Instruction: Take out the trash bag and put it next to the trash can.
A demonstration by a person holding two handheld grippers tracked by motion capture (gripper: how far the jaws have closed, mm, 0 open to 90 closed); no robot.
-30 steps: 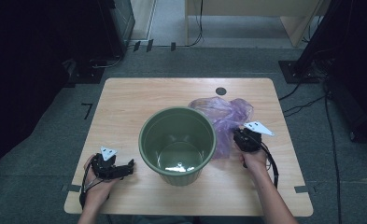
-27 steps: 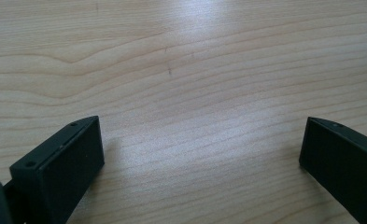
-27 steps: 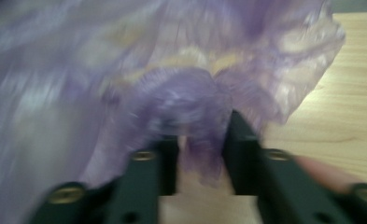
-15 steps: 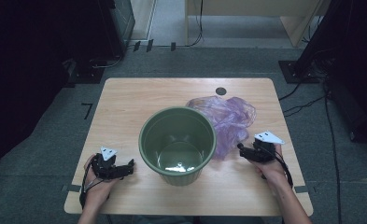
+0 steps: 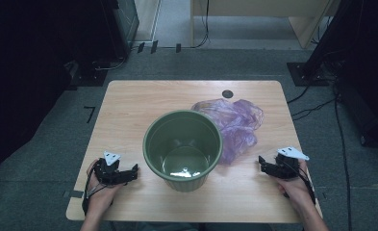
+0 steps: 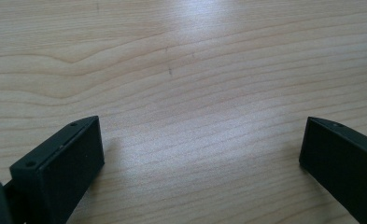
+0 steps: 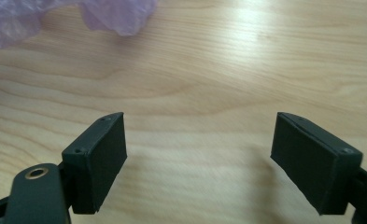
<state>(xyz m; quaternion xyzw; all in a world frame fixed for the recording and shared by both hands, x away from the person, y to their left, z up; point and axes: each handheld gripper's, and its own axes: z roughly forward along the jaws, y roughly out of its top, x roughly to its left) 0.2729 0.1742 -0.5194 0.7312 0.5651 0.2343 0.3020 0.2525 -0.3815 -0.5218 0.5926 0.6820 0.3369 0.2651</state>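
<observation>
**Both tongs resting wide on the worktop, bin and bag between them**

From the high view I see the pale wooden worktop (image 5: 129, 110) with a green round bin (image 5: 182, 148) standing upright near its middle, mouth up. Its inside looks bare apart from a glossy reflection on the bottom. Behind and to the right of the bin lies a crumpled, thin purple plastic bag (image 5: 234, 122); its near edge runs right up to the bin's rim, though I cannot tell whether the two touch. A small dark round disc (image 5: 227, 94) sits in the worktop near the far edge.

My left tongs (image 5: 124, 172) are low at the near left corner, held in the left hand (image 5: 100, 195), pointing toward the bin and just beside its base. In the left gripper view the two black jaws stand far apart with nothing but wood grain between them.

My right tongs (image 5: 266, 166) are at the near right, held in the right hand (image 5: 295, 187), pointing left toward the bag and apart from it. In the right gripper view (image 7: 197, 158) the jaws are likewise spread and holding nothing, with the bag's edge (image 7: 120, 14) at the upper left.
</observation>
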